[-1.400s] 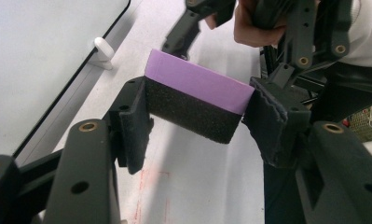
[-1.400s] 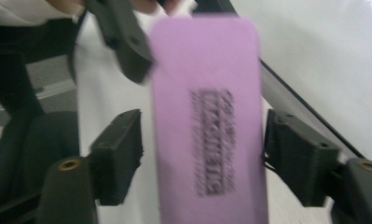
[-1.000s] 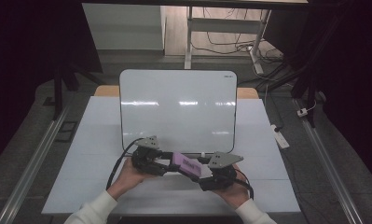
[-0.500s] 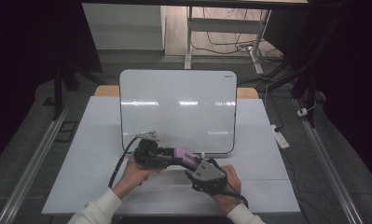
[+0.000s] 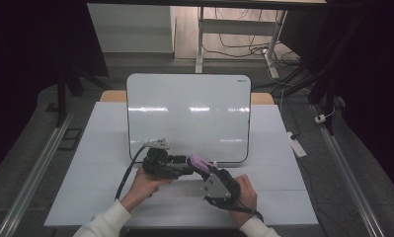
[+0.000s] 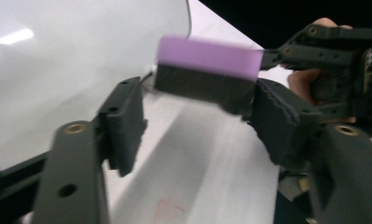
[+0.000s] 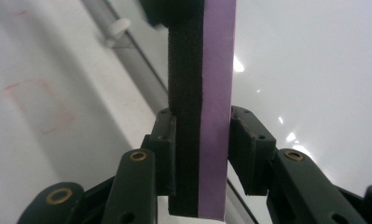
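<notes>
**Eraser handed from left gripper to right, at the whiteboard's near edge**

A dim room surrounds a white table (image 5: 105, 163), where a whiteboard (image 5: 187, 116) lies flat. Just off the whiteboard's near edge, a purple-backed eraser (image 5: 198, 161) hangs above the table. The left gripper (image 5: 182, 165) has just been opening; its jaws stand clear of the eraser's sides. The right gripper (image 5: 209, 173) has just been closing and clamps it, one pad on felt, one on purple backing. The eraser looks light, with soft felt and a stiffer backing; gripping across the flat faces near one end should hold.
</notes>
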`<state>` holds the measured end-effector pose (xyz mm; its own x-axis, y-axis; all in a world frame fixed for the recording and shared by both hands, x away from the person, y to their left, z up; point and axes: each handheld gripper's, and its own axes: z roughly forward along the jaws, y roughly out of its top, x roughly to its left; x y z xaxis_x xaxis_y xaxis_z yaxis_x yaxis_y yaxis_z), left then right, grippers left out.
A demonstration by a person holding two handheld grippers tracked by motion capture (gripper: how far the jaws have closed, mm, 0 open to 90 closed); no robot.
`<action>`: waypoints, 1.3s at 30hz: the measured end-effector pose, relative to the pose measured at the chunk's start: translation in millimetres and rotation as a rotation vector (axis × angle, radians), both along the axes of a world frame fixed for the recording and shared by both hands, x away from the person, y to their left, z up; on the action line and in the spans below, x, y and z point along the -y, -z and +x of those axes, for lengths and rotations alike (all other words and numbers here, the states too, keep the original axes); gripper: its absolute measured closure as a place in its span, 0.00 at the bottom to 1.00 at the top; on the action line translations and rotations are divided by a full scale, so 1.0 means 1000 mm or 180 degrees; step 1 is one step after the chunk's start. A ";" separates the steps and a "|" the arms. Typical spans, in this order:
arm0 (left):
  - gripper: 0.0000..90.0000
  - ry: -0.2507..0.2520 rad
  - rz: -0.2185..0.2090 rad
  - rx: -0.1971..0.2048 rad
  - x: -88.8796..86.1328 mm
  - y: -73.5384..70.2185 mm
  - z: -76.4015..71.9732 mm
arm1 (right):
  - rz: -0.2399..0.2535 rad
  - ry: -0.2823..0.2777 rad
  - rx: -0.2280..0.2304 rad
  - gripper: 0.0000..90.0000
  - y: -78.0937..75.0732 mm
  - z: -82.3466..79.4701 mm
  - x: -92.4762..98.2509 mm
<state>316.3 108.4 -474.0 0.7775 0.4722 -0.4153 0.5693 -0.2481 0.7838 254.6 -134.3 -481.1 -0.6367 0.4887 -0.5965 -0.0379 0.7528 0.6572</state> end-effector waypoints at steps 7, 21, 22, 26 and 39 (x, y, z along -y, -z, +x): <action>0.27 -0.0238 0.0155 0.0216 -0.034 -0.005 -0.019 | 0.0705 0.0458 -0.0135 0.71 -0.030 0.029 0.037; 0.25 -0.0703 0.0494 0.0291 -0.115 0.009 -0.072 | 0.1542 0.1337 -0.0275 0.70 -0.097 0.117 0.064; 0.25 -0.0729 0.0496 0.0284 -0.119 0.011 -0.074 | 0.1572 0.1362 -0.0307 0.70 -0.100 0.122 0.063; 0.25 -0.0802 0.0552 0.0282 -0.132 0.015 -0.080 | 0.1586 0.1494 -0.0391 0.70 -0.107 0.141 0.058; 0.25 -0.0901 0.0512 0.0245 -0.145 0.017 -0.083 | 0.1717 0.1530 -0.0424 0.61 -0.110 0.158 0.057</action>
<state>233.6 253.1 -491.5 0.6324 0.7286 -0.2630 0.5739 -0.2126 0.7909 413.0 -191.5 -370.7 -0.3285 0.9360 -0.1266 0.3212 0.2368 0.9170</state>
